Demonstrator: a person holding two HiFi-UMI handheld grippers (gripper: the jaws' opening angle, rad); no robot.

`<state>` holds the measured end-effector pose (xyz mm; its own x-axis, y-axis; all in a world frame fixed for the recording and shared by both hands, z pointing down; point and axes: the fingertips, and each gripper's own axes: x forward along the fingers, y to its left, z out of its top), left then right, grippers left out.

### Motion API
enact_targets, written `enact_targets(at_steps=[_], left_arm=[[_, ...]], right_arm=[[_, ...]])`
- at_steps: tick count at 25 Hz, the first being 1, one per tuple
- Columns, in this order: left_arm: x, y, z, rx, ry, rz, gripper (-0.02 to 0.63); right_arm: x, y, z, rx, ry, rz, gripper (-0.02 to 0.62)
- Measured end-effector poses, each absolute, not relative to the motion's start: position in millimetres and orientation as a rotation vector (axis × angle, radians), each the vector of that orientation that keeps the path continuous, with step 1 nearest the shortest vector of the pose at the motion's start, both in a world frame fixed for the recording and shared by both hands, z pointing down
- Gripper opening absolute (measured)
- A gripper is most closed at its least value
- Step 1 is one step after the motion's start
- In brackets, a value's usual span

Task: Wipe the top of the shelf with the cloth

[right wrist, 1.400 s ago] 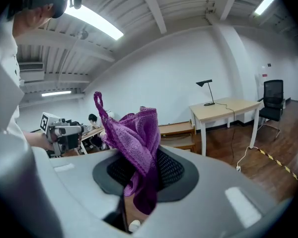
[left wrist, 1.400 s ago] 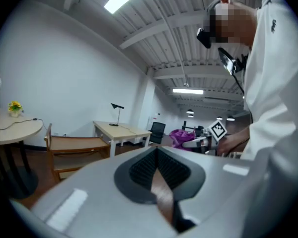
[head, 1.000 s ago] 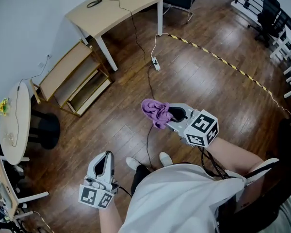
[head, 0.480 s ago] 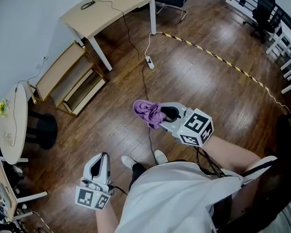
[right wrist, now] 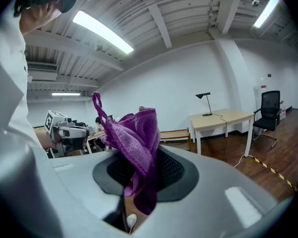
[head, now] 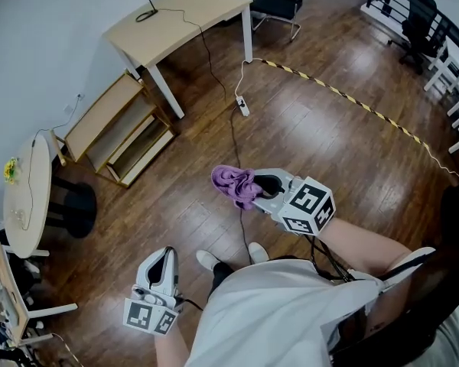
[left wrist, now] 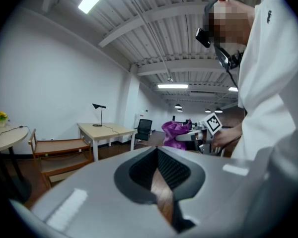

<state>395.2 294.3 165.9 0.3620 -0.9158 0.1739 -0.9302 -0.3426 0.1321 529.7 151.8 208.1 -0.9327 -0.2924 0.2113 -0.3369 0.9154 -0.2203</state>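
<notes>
Wooden floor point(head: 329, 151); cloth point(head: 233, 183) in right gripper point(head: 254, 191)

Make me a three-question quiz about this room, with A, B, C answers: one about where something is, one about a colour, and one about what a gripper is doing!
1. Where does the shelf stand?
A) beside the desk
B) on top of the desk
C) hanging from the ceiling

2. What colour is the cloth?
A) green
B) purple
C) white

3. What is the right gripper doing?
A) hanging wide open, empty
B) lying on the shelf
C) clamped shut on the cloth

Answers:
1 A, the head view shows it next to the desk's leg.
2 B, it looks purple in every view.
3 C, the right gripper view shows its jaws pinching the cloth.
</notes>
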Motion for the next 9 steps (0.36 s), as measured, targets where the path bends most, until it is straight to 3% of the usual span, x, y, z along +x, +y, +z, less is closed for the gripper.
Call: enact_targets(at_steps=[9], left_arm=[[385.5, 297.1, 161.7, 2.392, -1.697, 0.096, 0.018]], right_arm=[[522.3, 150.7, 208.3, 0.464, -2.898, 0.386, 0.103]])
